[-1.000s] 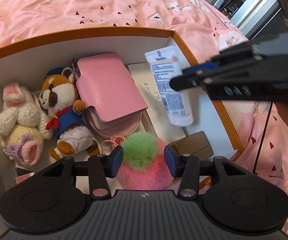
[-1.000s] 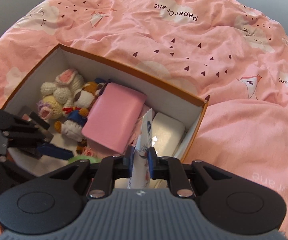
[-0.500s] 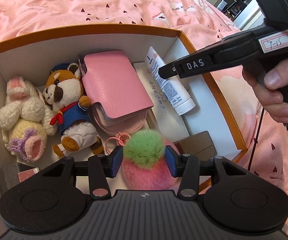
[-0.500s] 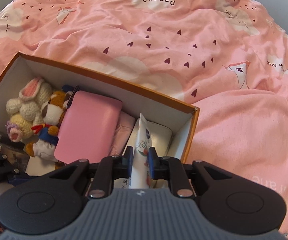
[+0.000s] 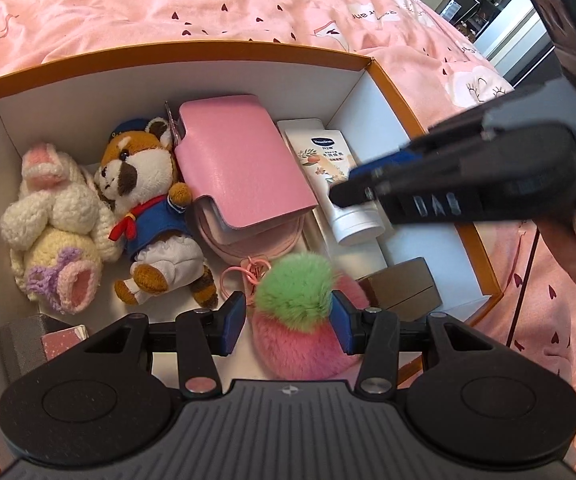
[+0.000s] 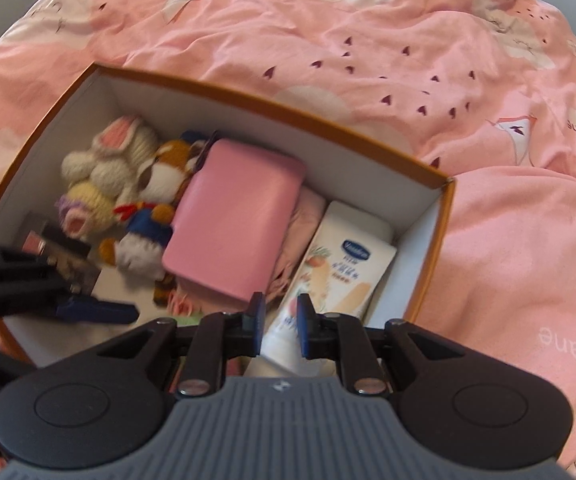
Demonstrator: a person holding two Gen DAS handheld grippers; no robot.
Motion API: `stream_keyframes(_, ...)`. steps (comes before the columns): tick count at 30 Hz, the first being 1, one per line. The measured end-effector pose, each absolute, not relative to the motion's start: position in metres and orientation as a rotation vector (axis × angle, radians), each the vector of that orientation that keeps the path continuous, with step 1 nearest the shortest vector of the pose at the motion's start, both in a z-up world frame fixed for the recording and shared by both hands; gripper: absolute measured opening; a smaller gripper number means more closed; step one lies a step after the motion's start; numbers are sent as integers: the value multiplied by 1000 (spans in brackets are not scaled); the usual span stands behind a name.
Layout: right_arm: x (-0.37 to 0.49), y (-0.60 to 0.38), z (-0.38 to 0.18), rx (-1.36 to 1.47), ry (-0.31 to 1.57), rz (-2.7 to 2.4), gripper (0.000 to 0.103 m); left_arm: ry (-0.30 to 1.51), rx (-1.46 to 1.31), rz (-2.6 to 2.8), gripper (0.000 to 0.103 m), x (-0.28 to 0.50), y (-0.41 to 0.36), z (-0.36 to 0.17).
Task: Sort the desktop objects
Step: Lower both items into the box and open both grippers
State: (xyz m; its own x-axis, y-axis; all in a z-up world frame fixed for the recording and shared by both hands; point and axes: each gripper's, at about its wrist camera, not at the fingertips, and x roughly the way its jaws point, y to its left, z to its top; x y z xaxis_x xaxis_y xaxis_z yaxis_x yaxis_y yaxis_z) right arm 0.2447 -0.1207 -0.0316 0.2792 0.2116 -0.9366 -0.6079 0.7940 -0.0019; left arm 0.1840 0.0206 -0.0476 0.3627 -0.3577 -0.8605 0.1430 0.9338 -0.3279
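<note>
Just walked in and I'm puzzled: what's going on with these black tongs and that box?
A person is tidying small things into an orange box, a gripper in each hand. The right gripper has its jaws closed on a white lotion tube, low in the box beside a pink wallet. The left gripper has open jaws either side of a fluffy pink-and-green ball.

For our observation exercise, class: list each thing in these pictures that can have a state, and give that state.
Box, open, no lid on it.
Lotion tube, cap on, lying flat in the box by an end wall.
Pink wallet, flap closed.
Right tongs, shut on the lotion tube near its cap end.
Left tongs, open, one pad on either side of the fluffy pompom.
</note>
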Motion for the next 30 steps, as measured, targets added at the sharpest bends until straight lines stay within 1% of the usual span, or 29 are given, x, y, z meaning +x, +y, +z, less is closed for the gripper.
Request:
stream_keyframes(6,229,-125,-33,-428,1204,583,17,1154,-211,-326,53,182,20,-49)
stream_keyframes(10,226,-125,-40,-484,1173,532,15,1144,-214,-327,53,181,19,-47)
stream_keyframes(11,229,-126,-40,-477,1165,523,16,1140,-213,-329,53,180,19,-45)
stream_keyframes(14,235,-130,-39,-446,1154,496,12,1129,-211,-327,53,180,18,-42)
stream_keyframes(22,243,-133,-35,-408,1123,462,13,1089,-214,-309,53,172,25,-28)
stream_keyframes(30,215,-138,-16,-349,1074,504,13,1052,-191,-284,53,159,21,-16)
